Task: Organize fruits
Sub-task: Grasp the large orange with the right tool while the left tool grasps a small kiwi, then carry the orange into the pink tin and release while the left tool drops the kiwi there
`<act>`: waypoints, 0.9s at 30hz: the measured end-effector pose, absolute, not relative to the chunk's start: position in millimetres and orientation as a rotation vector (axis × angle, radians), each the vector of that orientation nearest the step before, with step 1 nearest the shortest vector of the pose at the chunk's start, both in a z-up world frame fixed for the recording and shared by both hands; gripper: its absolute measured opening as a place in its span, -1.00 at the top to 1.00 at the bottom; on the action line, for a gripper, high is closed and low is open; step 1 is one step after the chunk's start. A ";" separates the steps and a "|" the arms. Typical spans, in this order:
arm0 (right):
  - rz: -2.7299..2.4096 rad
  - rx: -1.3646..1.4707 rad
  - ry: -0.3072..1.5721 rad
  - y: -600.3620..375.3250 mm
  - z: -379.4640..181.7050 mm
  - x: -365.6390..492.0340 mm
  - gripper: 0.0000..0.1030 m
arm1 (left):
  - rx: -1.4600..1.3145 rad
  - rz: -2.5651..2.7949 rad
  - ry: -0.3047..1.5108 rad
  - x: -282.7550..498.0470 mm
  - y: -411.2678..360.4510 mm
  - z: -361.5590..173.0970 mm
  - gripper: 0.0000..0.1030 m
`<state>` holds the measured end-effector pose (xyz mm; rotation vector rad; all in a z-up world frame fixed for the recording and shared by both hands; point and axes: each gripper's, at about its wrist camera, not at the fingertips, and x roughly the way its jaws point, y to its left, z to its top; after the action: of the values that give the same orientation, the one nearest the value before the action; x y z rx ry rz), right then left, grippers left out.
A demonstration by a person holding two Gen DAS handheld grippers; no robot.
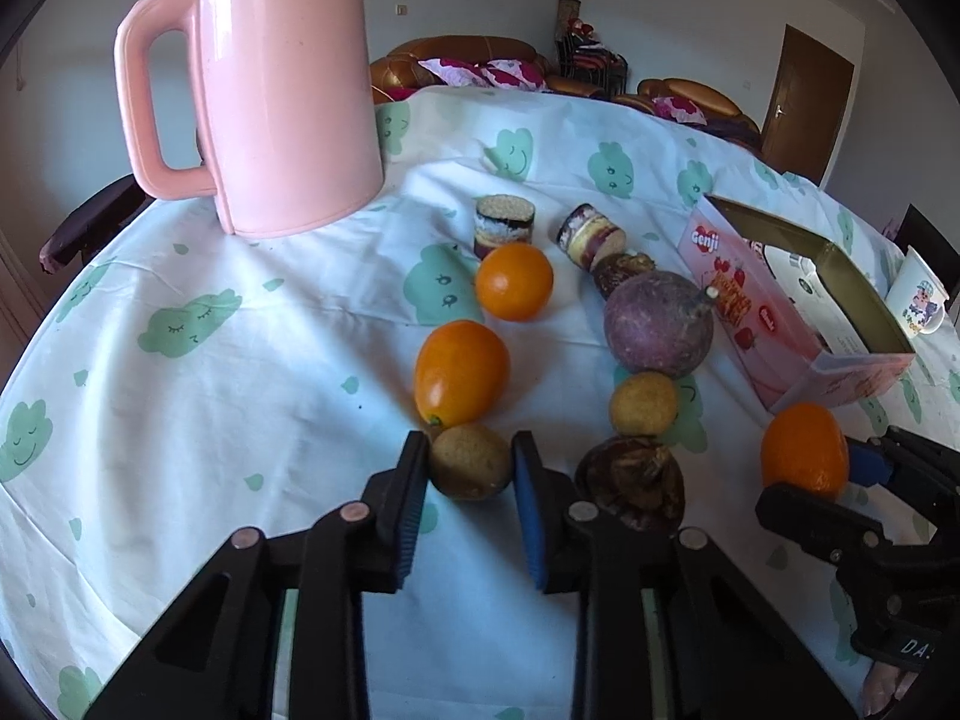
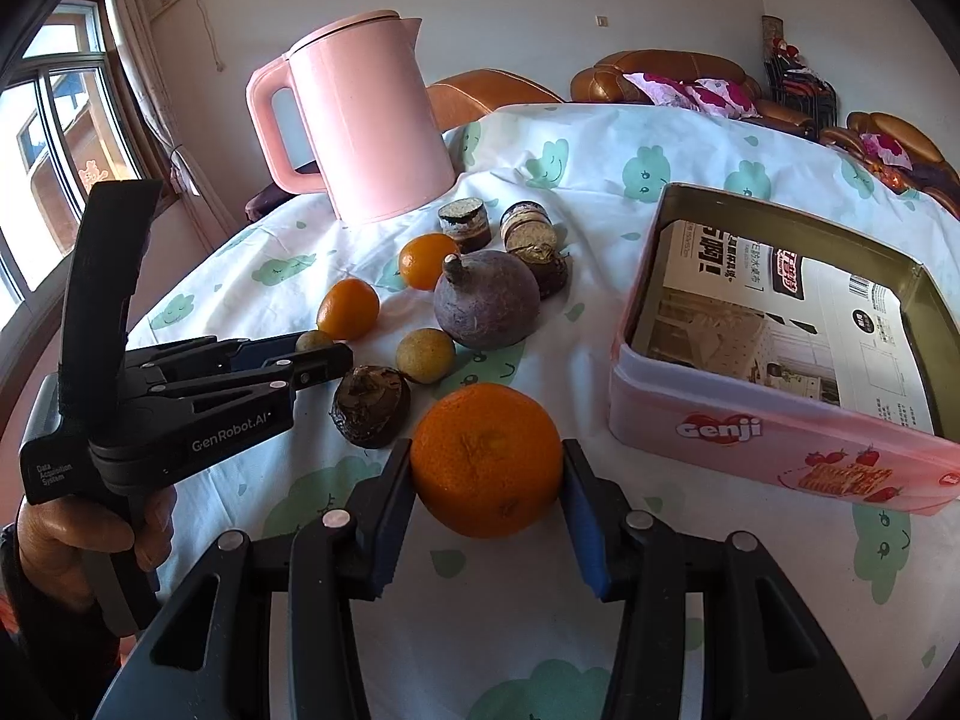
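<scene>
My left gripper [image 1: 471, 459] is shut on a small tan longan [image 1: 470, 461] resting on the tablecloth; it also shows in the right wrist view [image 2: 324, 354]. My right gripper [image 2: 487, 468] is shut on a large orange [image 2: 487, 461], seen also in the left wrist view [image 1: 805, 456]. Loose fruit lies between: two small oranges [image 1: 461, 373] [image 1: 514, 281], a purple round fruit [image 1: 658, 324], a second longan [image 1: 643, 403] and a dark brown wrinkled fruit [image 1: 631, 480]. A pink Genji tin [image 2: 774, 438] stands open at the right, lined with a printed sheet.
A pink kettle [image 1: 282, 90] stands at the table's back left. Two small round layered cakes [image 1: 505, 225] [image 1: 591, 237] lie behind the fruit. A paper cup [image 1: 918, 300] stands at the far right. The table edge curves close at left and front.
</scene>
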<state>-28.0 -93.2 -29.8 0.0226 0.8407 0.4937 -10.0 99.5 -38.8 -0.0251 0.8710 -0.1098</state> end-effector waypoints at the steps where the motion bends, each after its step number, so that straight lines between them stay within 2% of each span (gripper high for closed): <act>1: 0.494 0.020 0.837 -92.8 -29.1 -28.6 0.05 | -0.039 -0.124 0.863 -11.5 101.1 -37.5 0.43; 6: 0.486 0.032 0.778 -98.2 -21.7 -33.8 0.05 | -0.055 -0.138 0.772 -25.0 103.2 -24.7 0.43; 15: 0.329 -0.022 0.538 -140.9 25.6 -36.1 0.05 | -0.003 -0.212 0.637 -28.4 66.3 15.2 0.43; 21: 0.110 -0.079 0.516 -198.8 22.1 -9.7 0.05 | 0.035 -0.303 0.623 2.8 0.4 28.3 0.43; 27: 0.090 0.071 0.630 -247.1 3.0 13.3 0.05 | 0.107 -0.372 0.669 37.4 -75.3 14.2 0.43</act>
<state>13.3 -247.1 3.0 0.0709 0.6296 0.0899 37.4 -75.3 14.2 0.1065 0.6685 -0.3720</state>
